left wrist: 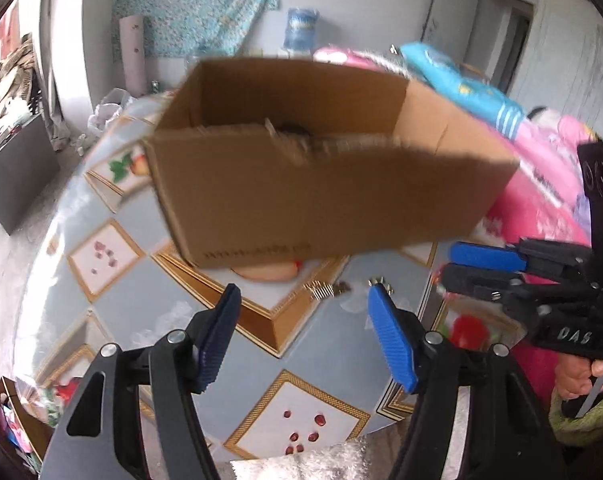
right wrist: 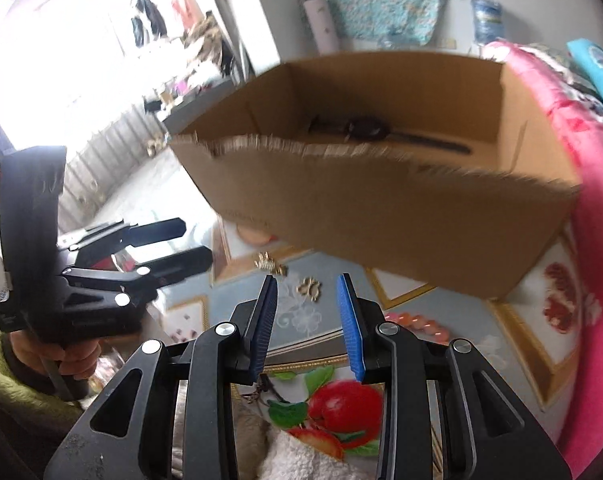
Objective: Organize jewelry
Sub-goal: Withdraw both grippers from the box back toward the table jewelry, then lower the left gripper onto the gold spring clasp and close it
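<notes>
gold jewelry pieces on the bench, both grippers poised above them, box waiting behind.

two small gold pieces, a comb-like clip [right wrist: 268, 265] and a flower-shaped piece [right wrist: 310, 289], lay apart on the patterned bench [right wrist: 513, 320], just in front of the open cardboard box [right wrist: 381, 216], which already held a dark item [right wrist: 365, 126]. the right gripper [right wrist: 307, 280] hovered near the flower piece with jaws partly open and empty; the left gripper [left wrist: 303, 292] had jaws wide and empty, near the clip [left wrist: 321, 290]. judged best practice: lower squarely over one piece, pinch it across its narrow width against the slick cover, and lift clear of the torn box rim [right wrist: 321, 148] before releasing inside.
</notes>
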### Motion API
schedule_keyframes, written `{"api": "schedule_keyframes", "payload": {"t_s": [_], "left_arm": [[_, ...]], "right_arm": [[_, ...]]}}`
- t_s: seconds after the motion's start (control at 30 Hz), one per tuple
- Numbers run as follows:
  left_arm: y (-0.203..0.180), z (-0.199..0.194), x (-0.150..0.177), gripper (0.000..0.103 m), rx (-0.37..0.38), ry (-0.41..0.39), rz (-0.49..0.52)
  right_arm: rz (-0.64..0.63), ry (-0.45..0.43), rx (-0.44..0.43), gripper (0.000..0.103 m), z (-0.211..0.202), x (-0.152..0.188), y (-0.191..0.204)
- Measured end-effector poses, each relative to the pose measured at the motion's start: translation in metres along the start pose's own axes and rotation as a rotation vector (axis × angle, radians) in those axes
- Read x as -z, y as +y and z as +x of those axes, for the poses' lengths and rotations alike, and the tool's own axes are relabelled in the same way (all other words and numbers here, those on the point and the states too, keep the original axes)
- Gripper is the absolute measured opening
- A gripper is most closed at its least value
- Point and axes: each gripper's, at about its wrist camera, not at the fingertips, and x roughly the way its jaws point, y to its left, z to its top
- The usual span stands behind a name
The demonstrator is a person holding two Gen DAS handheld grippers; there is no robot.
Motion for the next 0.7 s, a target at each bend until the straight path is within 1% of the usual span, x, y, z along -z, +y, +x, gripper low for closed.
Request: {"api": "schedule_keyframes", "payload": {"t_s": [0.07,0.17,0.27,0.33,0.37,0.43,0.5,0.63,0.7], "left_arm": [[-0.003,0.008,0.003,0.064,0.010,0.018,0.005],[-0.010,0.015,0.003,0.064,0.013,0.018,0.027],[-0.023,0.020,0.006,0.064,0.003,0.012,0.093],[-0.034,0.024,0.010,0.063,-0.007,0.008,0.159],[-0.040,0.025,0.013,0.062,-0.011,0.008,0.198],[-0.048,0.028,0.017,0.062,-0.016,0.008,0.244],[-0.055,0.031,0.020,0.062,-0.023,0.003,0.289],[-0.058,0.033,0.024,0.062,-0.012,0.005,0.305],[-0.057,0.034,0.025,0.059,-0.011,0.010,0.298]], "right_arm": [[-0.034,0.022,0.017,0.029,0.013,0.002,0.004],[-0.065,0.042,0.037,0.027,0.024,0.001,0.006],[-0.069,0.052,0.038,0.024,0.030,-0.003,0.002],[-0.078,0.056,0.031,0.024,0.033,-0.005,0.002],[-0.093,0.061,0.020,0.024,0.035,-0.007,0.002],[-0.131,0.070,0.003,0.024,0.039,-0.008,0.004],[-0.181,0.076,0.011,0.024,0.044,-0.010,0.008],[-0.235,0.095,0.029,0.024,0.054,-0.012,0.016],[-0.251,0.101,0.042,0.024,0.058,-0.013,0.021]]}}
